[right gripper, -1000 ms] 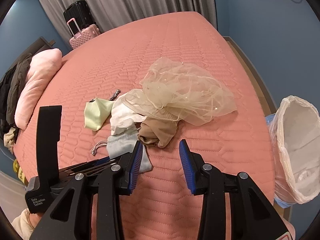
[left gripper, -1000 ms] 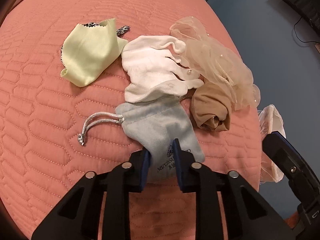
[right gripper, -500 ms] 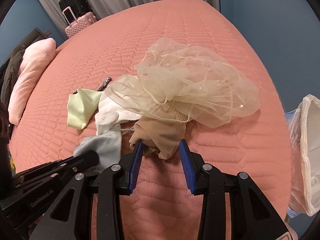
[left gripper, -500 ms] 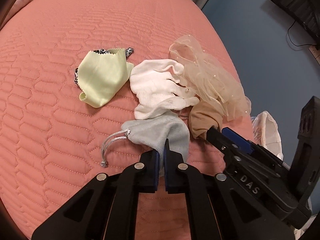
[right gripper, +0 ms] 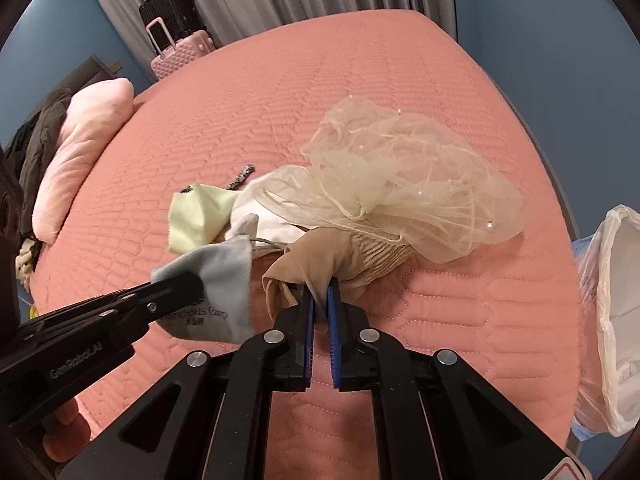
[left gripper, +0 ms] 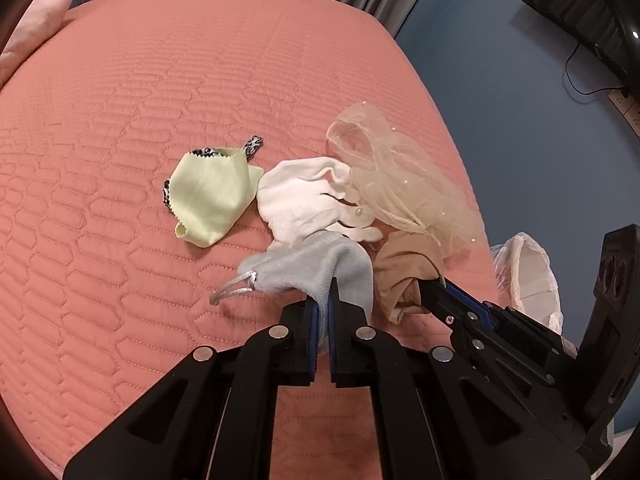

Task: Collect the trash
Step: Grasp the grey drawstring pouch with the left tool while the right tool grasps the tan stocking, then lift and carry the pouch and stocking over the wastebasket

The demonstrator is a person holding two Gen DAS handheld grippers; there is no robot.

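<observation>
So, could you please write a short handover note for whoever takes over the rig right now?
Left claw: shut on the grey pouch, one end lifted off the bed.
Right claw: shut on the tan stocking, which runs under the veil.
On the bed lie the green cloth, with a patterned strip showing from under it, and the white gloves.
The lined bin stands beside the bed on the right.
Done: both items are gripped.
Left: drop both in the bin, then collect the cloth, gloves and veil.
</observation>
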